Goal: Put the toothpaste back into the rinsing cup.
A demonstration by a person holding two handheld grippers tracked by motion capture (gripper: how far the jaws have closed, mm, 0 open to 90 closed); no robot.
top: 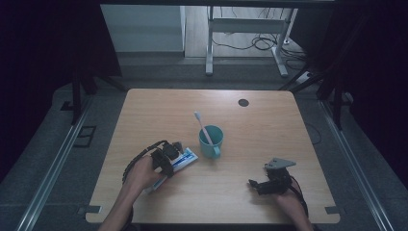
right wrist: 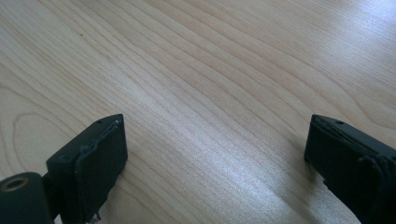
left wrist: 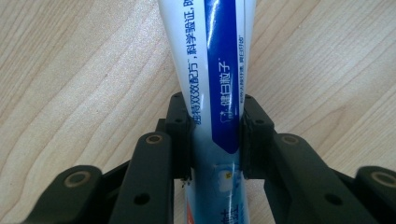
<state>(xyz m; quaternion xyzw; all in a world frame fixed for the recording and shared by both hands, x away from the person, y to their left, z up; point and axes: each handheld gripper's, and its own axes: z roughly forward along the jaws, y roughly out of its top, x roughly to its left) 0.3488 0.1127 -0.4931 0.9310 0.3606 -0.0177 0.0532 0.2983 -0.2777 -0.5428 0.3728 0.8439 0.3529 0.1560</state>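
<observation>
One toothpaste tube lies flat on the wooden tabletop, at its near left part, running slantwise from near left to far right. The left tongs are on it, and in the left gripper view their two black pads press against both sides of the toothpaste tube, pinching it while it rests on the wood. Just to the right of the tube's far end, close but apart from it, stands one teal mug with its handle turned toward the near side. One toothbrush leans inside the mug, its bristled head pointing up and to the far left. Nothing lies between the tube and the mug.

The tube is white with a broad blue band. Chinese characters run along it in blue on the white and in white on the blue, beside a small tooth symbol; the finer line of print is too small to read.

The right tongs sit at the near right, well apart from the mug and the tube. In the right gripper view the right tongs are spread wide over bare wood with nothing between them. A small dark round spot marks the far side of the tabletop. There are two tongs in all.
</observation>
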